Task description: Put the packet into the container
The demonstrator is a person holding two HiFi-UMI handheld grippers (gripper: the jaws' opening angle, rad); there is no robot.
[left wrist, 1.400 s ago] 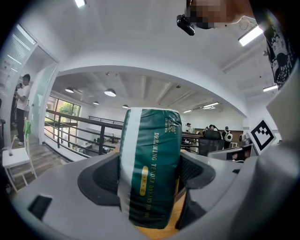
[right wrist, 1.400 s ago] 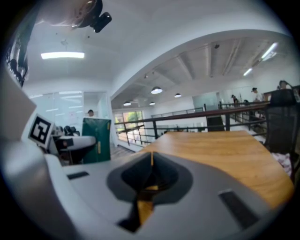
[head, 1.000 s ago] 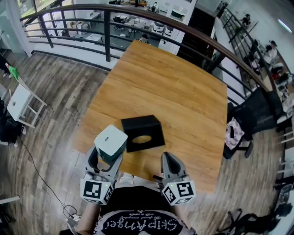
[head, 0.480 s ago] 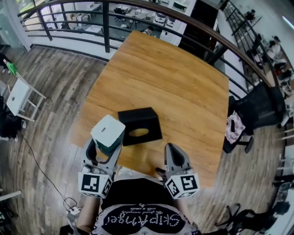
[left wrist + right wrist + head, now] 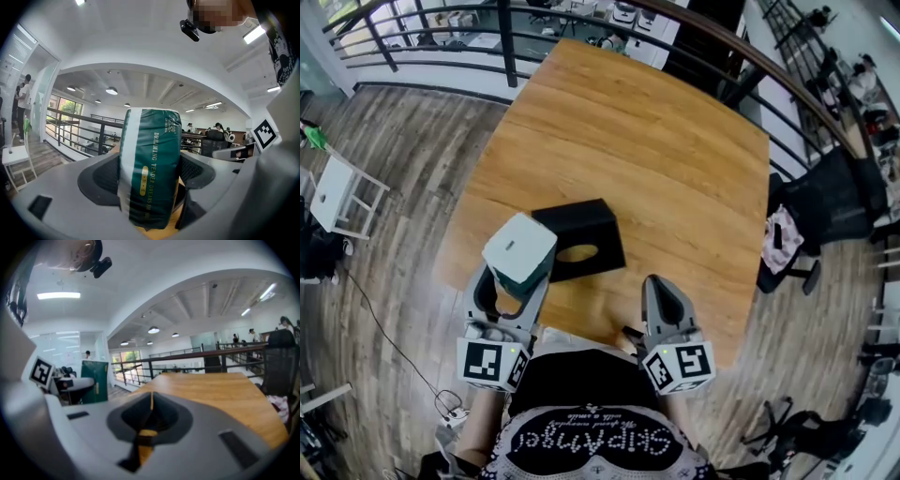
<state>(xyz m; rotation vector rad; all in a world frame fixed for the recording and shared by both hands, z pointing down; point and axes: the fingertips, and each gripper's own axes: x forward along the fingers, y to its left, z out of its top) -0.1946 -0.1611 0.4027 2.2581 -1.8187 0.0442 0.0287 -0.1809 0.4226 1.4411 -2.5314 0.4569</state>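
Here left hand-held gripper (image 5: 514,281) pinches packet (image 5: 520,246), right hand-held gripper (image 5: 661,283) closed, at wooden table (image 5: 656,159).

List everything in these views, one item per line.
packet: one, green and white, clamped in the left hand-held gripper, at the container's left edge
container: one, black, oval opening on top, on the near part of the table
table: one, wooden, centre
railing: one, dark, beyond the table
office chair: one, black, right of the table
stool: one, white, on the floor at left
left hand-held gripper: one, grey, shut on the packet
right hand-held gripper: one, grey, jaws together, empty, over the table's near edge
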